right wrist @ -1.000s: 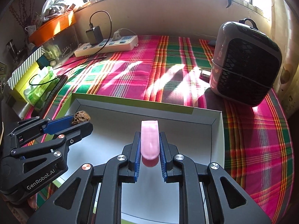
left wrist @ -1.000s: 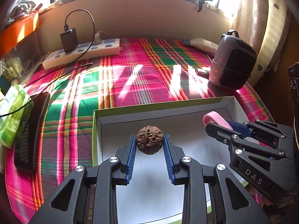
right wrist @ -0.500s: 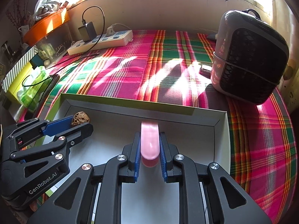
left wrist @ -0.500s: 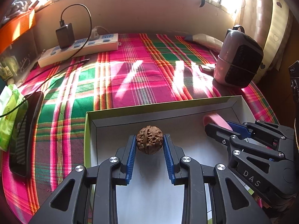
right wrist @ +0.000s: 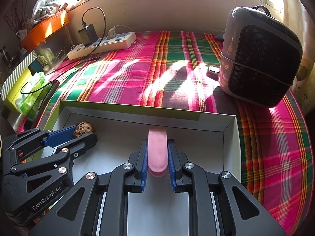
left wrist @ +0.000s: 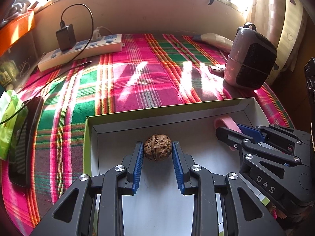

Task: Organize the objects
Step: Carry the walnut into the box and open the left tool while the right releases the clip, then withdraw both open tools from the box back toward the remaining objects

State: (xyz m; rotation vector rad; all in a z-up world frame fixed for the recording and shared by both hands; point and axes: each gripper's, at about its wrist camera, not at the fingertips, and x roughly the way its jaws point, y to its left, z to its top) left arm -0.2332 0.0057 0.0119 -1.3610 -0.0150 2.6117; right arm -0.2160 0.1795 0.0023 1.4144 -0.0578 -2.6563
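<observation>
A brown walnut (left wrist: pixel 157 147) sits between the blue pads of my left gripper (left wrist: pixel 157 144), which is shut on it low over the floor of a white box with a green rim (left wrist: pixel 157 113). In the right wrist view the same walnut (right wrist: pixel 85 128) shows at the tip of the left gripper (right wrist: pixel 83 132). My right gripper (right wrist: pixel 157 142) is on a flat pink oblong piece (right wrist: pixel 157 149) near the box's far wall (right wrist: pixel 137 116). Its jaws are just opening, with the pads still against the piece. The left wrist view shows the right gripper (left wrist: pixel 229 130) and the pink piece (left wrist: pixel 225 123).
The box lies on a pink and green plaid cloth (left wrist: pixel 137 82). A small heater (right wrist: pixel 259 59) stands at the back right, a white power strip (left wrist: pixel 80 51) with a charger at the back left. A dark phone (left wrist: pixel 25 141) and a green tissue pack (left wrist: pixel 9 122) lie left.
Both views have slid slightly, so the box's left corner sits a little further left. The walnut and the pink piece stay between their pads.
</observation>
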